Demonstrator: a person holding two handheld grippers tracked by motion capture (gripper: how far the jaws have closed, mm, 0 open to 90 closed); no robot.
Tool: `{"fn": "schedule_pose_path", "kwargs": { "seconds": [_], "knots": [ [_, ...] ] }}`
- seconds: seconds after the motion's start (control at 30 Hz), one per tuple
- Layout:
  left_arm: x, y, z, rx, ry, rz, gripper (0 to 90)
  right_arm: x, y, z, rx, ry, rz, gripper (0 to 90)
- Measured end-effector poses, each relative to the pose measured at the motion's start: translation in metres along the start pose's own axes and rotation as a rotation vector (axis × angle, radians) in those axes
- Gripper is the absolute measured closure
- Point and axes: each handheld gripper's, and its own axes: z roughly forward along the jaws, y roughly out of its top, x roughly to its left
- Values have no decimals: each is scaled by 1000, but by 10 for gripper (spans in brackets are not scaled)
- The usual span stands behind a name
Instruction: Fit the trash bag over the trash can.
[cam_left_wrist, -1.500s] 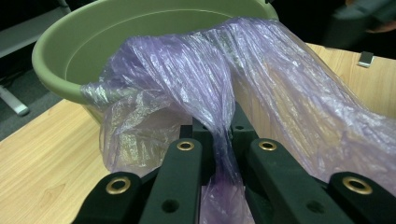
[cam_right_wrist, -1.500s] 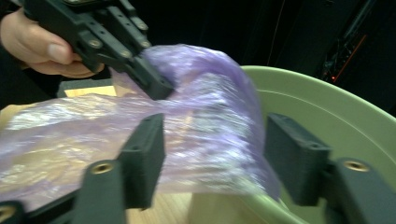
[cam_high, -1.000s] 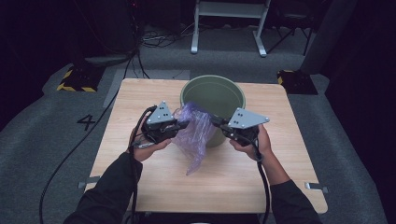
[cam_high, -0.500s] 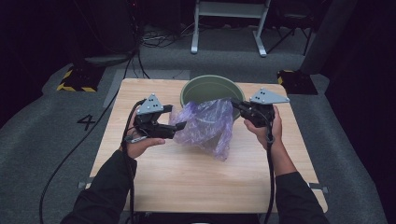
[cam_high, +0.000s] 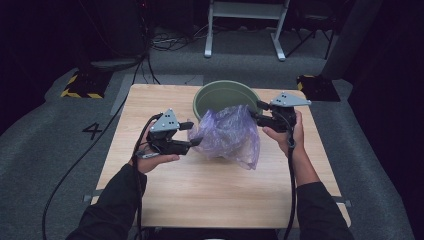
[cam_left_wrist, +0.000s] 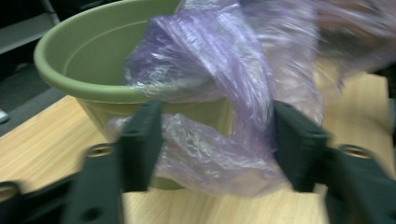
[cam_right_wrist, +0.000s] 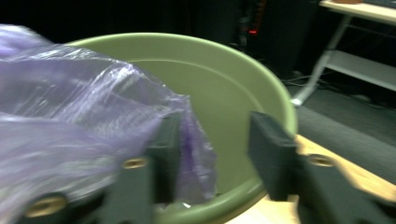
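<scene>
Purple plastic bag (cam_high: 227, 135) drapes over my green pot's (cam_high: 220, 95) near rim by the table's (cam_high: 150, 200) far edge, my left gripper (cam_high: 192, 134) closing loosely around it, my right gripper (cam_high: 256, 111) just opening, unclamped.

Numeral "4" (cam_high: 93, 131) on grey floor left of table (cam_high: 150, 200).

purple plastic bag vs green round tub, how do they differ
The thin, see-through purple plastic bag is crumpled and limp; the opaque green round plastic tub is rigid and keeps its round shape. The bag hangs over the tub's near rim and down its front wall, while the tub stands upright on the light wooden table. The bag lies between the jaws of both grippers; the tub does not. Both are plastic.
</scene>
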Motion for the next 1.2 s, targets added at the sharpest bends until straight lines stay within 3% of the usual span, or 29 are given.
{"fn": "schedule_pose_path", "kwargs": {
  "seconds": [0.07, 0.13, 0.23, 0.37, 0.5, 0.73, 0.8, 0.9, 1.03, 1.07, 1.13, 1.2],
  "knots": [
    [1, 0, 1, 4, 0, 10, 622, 0, 0, -7, -4, 0, -11, 375],
    [1, 0, 1, 4, 3, 13, 720, 0, 0, -15, -20, 24, -10, 329],
    [1, 0, 2, 1, 9, 16, 796, 1, 0, -31, -35, 40, -24, 264],
    [3, 1, 3, 3, 13, 3, 815, 7, 1, -56, -66, 66, -59, 232],
    [5, 2, 4, -6, 16, -12, 817, 24, 0, -77, -87, 85, -120, 230],
    [5, 2, 6, -7, 36, -28, 786, 57, -5, -96, -130, 160, -137, 201],
    [6, 2, 7, -7, 50, -38, 737, 68, -7, -95, -129, 148, -148, 166],
    [5, 3, 6, -12, 53, -31, 755, 83, -15, -89, -95, 99, -196, 154],
    [6, 3, 5, -9, 63, -31, 750, 90, -24, -77, -77, 52, -193, 189],
    [6, 3, 4, -10, 61, -31, 748, 91, -26, -73, -70, 51, -192, 234],
    [6, 2, 2, -13, 65, -32, 727, 89, -29, -68, -52, 1, -188, 374],
    [7, 2, 1, -15, 61, -35, 718, 85, -30, -64, -47, -6, -168, 470]
  ]
}}
